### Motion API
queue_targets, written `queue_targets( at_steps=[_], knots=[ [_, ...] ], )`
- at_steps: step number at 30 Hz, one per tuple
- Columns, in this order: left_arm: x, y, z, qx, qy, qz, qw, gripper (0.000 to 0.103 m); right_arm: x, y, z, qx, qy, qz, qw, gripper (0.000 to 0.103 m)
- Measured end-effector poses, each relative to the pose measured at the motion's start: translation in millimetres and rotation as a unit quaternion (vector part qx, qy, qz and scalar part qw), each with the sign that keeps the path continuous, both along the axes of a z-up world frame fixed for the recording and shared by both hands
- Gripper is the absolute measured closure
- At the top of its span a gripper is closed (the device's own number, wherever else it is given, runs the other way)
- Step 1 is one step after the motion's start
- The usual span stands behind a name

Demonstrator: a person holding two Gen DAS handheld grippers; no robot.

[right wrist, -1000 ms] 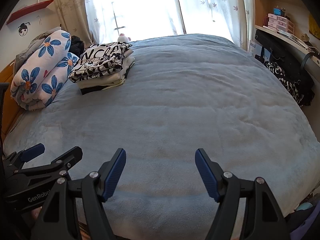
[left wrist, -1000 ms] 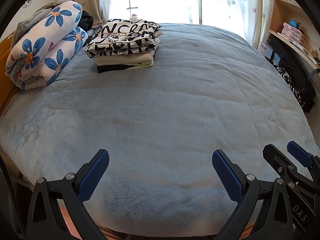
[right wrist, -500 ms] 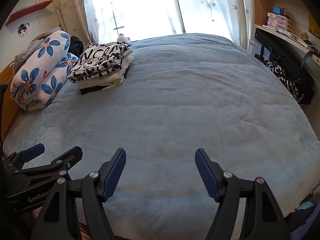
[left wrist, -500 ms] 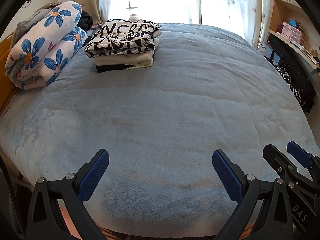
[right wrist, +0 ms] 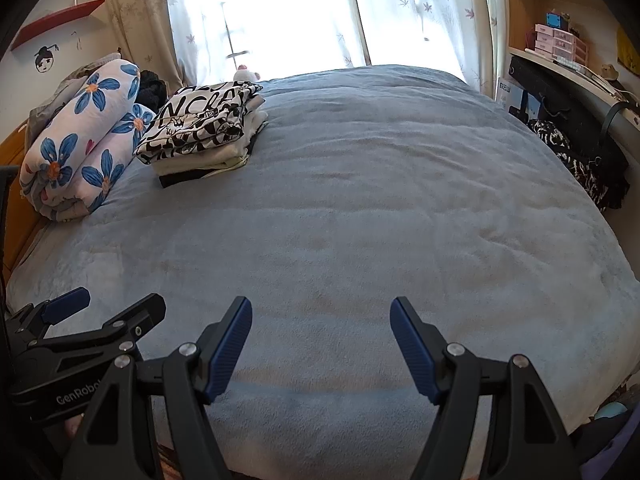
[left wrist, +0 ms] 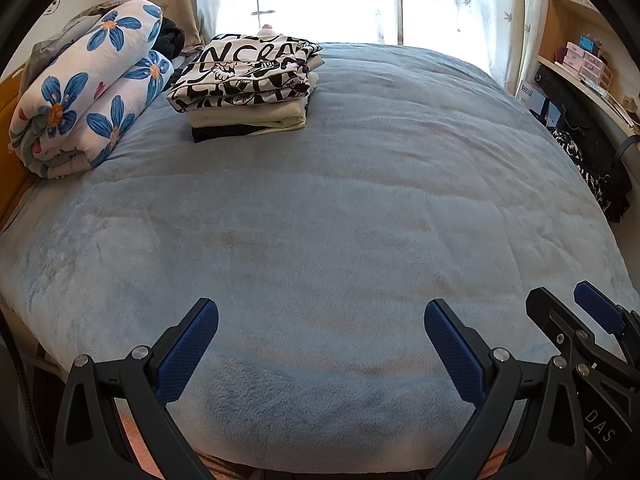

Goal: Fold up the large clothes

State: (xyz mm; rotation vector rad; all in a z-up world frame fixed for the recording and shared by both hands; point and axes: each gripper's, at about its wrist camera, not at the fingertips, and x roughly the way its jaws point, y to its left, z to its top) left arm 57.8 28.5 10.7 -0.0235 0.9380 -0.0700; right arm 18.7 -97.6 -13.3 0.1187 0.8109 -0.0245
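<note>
A stack of folded clothes [left wrist: 244, 88], topped by a black-and-white printed garment, lies at the far left of the blue-covered bed [left wrist: 340, 208]; it also shows in the right wrist view [right wrist: 204, 132]. My left gripper [left wrist: 320, 344] is open and empty above the bed's near edge. My right gripper [right wrist: 320, 344] is open and empty beside it, to its right. Each gripper shows at the edge of the other's view. No unfolded garment lies on the bed.
A rolled floral quilt [left wrist: 88, 96] lies along the left edge by the wooden headboard. Dark patterned clothing [right wrist: 580, 160] hangs off a desk at the right. Curtains and a bright window stand behind the bed; shelves with small boxes [right wrist: 556, 40] are at the right.
</note>
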Motion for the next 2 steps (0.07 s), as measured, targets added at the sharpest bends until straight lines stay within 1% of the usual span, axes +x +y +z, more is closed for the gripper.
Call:
queue_targets(
  at_steps=[2],
  knots=[
    [0.0,0.3,-0.8,0.002,0.000,-0.001,1.0000,0.001,0.0,0.1,0.0,0.000,0.000,0.000,1.000,0.031]
  ],
)
